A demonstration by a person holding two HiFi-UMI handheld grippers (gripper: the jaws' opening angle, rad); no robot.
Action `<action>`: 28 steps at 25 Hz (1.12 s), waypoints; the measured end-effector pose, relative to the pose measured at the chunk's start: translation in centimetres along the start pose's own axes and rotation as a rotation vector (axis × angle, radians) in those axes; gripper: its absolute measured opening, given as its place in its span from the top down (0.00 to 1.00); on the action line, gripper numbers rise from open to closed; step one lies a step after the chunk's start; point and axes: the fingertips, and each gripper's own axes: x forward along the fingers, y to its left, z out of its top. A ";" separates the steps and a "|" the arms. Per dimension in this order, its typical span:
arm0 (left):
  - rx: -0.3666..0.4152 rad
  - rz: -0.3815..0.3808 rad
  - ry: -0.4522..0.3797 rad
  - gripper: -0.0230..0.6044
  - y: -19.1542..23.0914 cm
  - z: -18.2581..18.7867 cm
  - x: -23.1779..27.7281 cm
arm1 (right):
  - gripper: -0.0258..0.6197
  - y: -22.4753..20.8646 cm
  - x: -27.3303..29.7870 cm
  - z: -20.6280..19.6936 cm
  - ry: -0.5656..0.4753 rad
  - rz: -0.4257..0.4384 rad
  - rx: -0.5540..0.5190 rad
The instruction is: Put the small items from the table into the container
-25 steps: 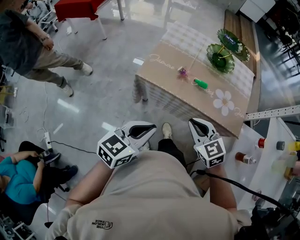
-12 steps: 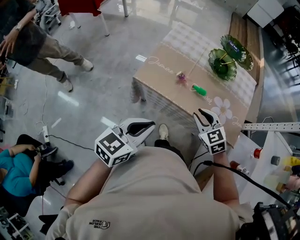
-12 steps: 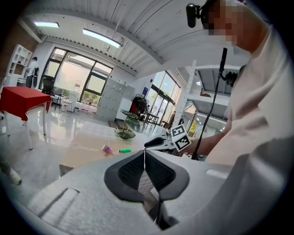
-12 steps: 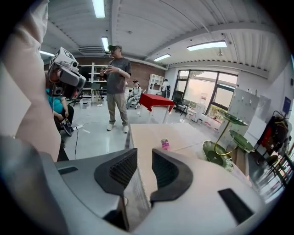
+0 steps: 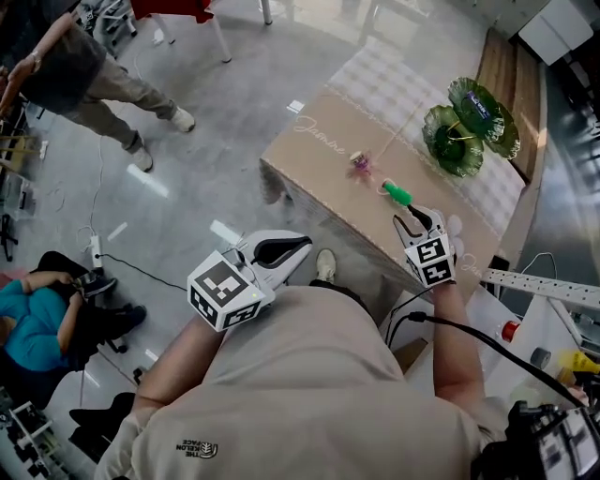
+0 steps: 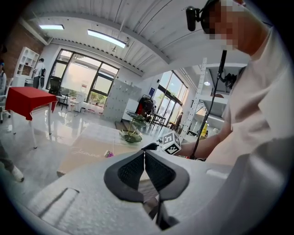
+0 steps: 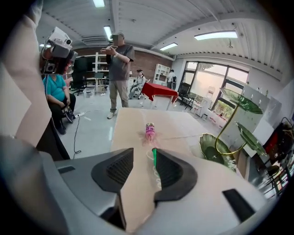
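A small green item (image 5: 397,194) and a pink item (image 5: 360,164) lie on the beige cloth of the table (image 5: 319,169). A green two-tier leaf dish (image 5: 457,141) stands at the table's far right. My right gripper (image 5: 419,222) hangs over the table's near edge, just short of the green item. Its jaws are opening with nothing between them. In the right gripper view, the green item (image 7: 154,157) peeks past the right jaw, with the pink item (image 7: 149,129) beyond it. My left gripper (image 5: 281,248) is shut and empty, off the table at the near left.
A person (image 5: 84,66) stands on the floor at the far left, and another in teal (image 5: 37,319) sits lower left. A white shelf with bottles (image 5: 544,337) is close on my right. A red table (image 5: 173,7) stands far back.
My right gripper has gone forward and down to the table's near edge, toward the green item, and its jaws have parted. The left gripper has drifted a little.
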 end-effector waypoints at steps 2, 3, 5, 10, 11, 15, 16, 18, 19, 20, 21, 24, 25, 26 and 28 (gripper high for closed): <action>-0.002 0.019 -0.003 0.95 0.3 0.5 0.8 | 0.70 -0.9 1.3 -1.1 0.028 0.021 -0.016; -0.002 0.030 -0.002 0.95 0.5 0.8 1.2 | 0.69 -1.3 2.1 -1.7 0.041 0.032 -0.028; -0.002 0.052 -0.001 0.95 0.7 1.1 1.9 | 0.68 -2.1 3.4 -2.7 0.068 0.052 -0.062; -0.007 0.097 -0.005 0.95 0.9 1.9 3.4 | 0.66 -4.0 5.9 -5.0 0.122 0.089 -0.092; -0.010 0.108 -0.006 0.95 1.0 2.0 3.6 | 0.66 -4.1 6.4 -5.4 0.131 0.101 -0.094; -0.015 0.147 -0.005 0.95 1.3 2.3 4.4 | 0.64 -4.5 8.3 -6.8 0.153 0.144 -0.091; -0.016 0.153 -0.005 0.95 1.4 2.4 4.6 | 0.64 -4.6 8.7 -7.2 0.158 0.157 -0.091; -0.018 0.165 -0.006 0.95 1.5 2.6 5.0 | 0.65 -4.5 9.2 -7.6 0.167 0.181 -0.102; -0.018 0.170 -0.005 0.95 1.5 2.6 5.3 | 0.65 -4.5 9.4 -7.7 0.169 0.190 -0.108; -0.017 0.173 -0.004 0.95 1.5 2.7 5.5 | 0.65 -4.5 9.5 -7.8 0.169 0.197 -0.112; -0.017 0.176 -0.003 0.95 1.5 2.7 5.7 | 0.65 -4.5 9.5 -7.8 0.166 0.200 -0.115; -0.015 0.179 -0.002 0.95 1.5 3.1 6.3 | 0.69 -4.7 9.5 -7.6 0.152 0.208 -0.119; -0.013 0.179 -0.002 0.95 1.4 3.2 6.5 | 0.69 -4.6 9.5 -7.6 0.148 0.213 -0.121; -0.010 0.177 -0.002 0.95 1.4 3.3 6.7 | 0.70 -4.6 9.4 -7.5 0.142 0.218 -0.121; -0.002 0.173 0.000 0.95 1.3 3.6 7.0 | 0.70 -4.6 9.0 -7.2 0.129 0.227 -0.111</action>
